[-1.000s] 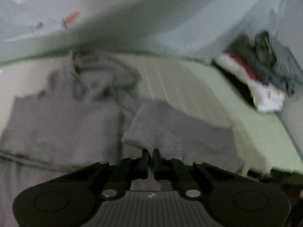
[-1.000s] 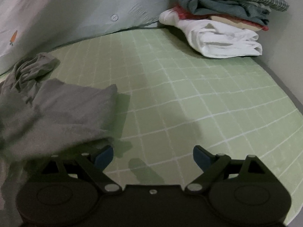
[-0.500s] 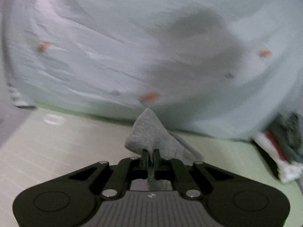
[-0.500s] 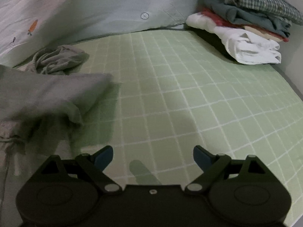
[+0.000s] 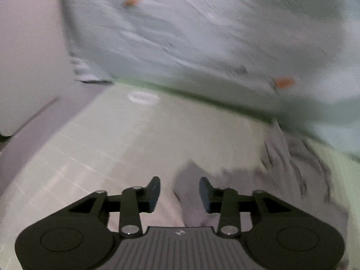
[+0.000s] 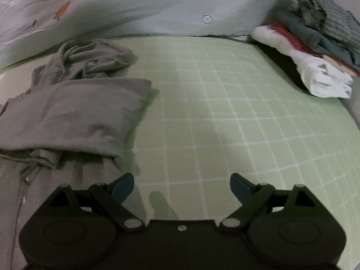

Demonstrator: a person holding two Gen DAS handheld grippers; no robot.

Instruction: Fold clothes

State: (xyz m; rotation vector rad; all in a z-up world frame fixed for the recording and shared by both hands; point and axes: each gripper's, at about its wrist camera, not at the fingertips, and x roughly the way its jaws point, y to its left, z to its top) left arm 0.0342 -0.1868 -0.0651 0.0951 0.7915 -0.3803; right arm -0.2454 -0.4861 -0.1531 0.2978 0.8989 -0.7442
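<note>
The left tool [image 5: 179,194] is opening its jaws, having been clamped on a corner of the grey fleece zip-up hoodie [image 6: 74,117] a second ago; the pads are now standing clear of the cloth, which is lying blurred just below and beyond them in the left wrist view, so the sleeve is being released. In the right wrist view that sleeve is now lying folded across the body of the hoodie, where half a second ago it was still hanging in the air. Judgement: one sleeve fold is being completed; the crumpled hood and the remaining folds are still to be done. The right tool [image 6: 181,185] is hovering with jaws wide apart and nothing between them, over the pale green white-gridded bed sheet [image 6: 225,123]. The hoodie is resting on the left part of this sheet, well apart from the stack of folded clothes [image 6: 315,51] at the far right. No brand, label or legible writing; only small orange carrot prints on the pale blue duvet [image 6: 135,2].
</note>
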